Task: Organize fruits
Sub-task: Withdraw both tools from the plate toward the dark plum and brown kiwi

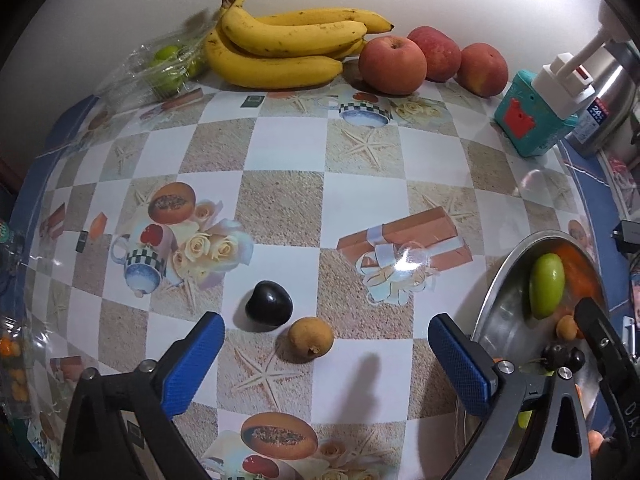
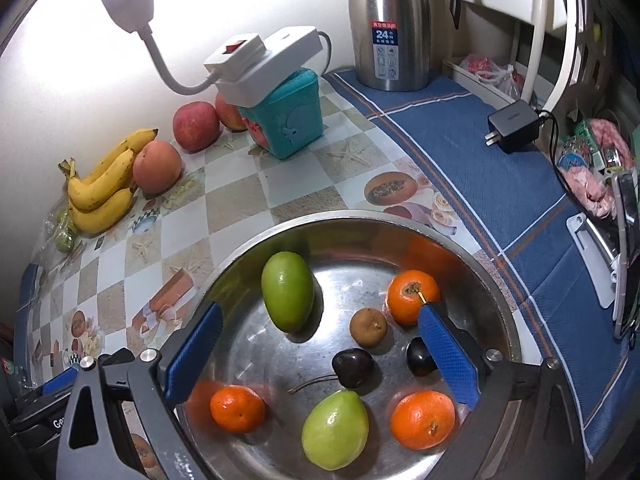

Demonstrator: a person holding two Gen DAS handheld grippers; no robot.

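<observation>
While two small fruits remain loose on the tabletop (image 1: 288, 152), the collecting step looks unfinished: a dark cherry (image 1: 269, 303) and a brown longan (image 1: 311, 339) lie just beside each other, apparently touching or nearly so, on the checked cloth directly ahead of the left tongs (image 1: 324, 344). Those tongs are spread wide and carry nothing, with both fruits sitting between the lines of the two blue pads.

To the right stands the steel bowl (image 2: 360, 220), which already contains two green fruits (image 2: 287, 290), three oranges (image 2: 413, 295), another longan (image 2: 368, 327) and two more dark cherries (image 2: 353, 368). The right tongs (image 2: 320, 356) hang over this bowl, also spread and carrying nothing; they seem to have no fruit to deliver at present.

Judging by this layout, the step in hand is picking up the last small fruits with the left tongs and moving them to the bowl. The next move calls for choosing one of the pair, since closing around both would likely squirt one sideways. Both are round and smooth, so the pads should meet the chosen fruit across its widest part, low to the cloth, with a gentle squeeze.

Farther back against the wall lie the bananas (image 1: 288, 44), three apples (image 1: 392, 65) and a clear pack of green fruit (image 1: 168, 65), well apart from the bowl. A teal box (image 1: 532, 120) and a steel flask (image 2: 390, 24) stand at the right edge.
</observation>
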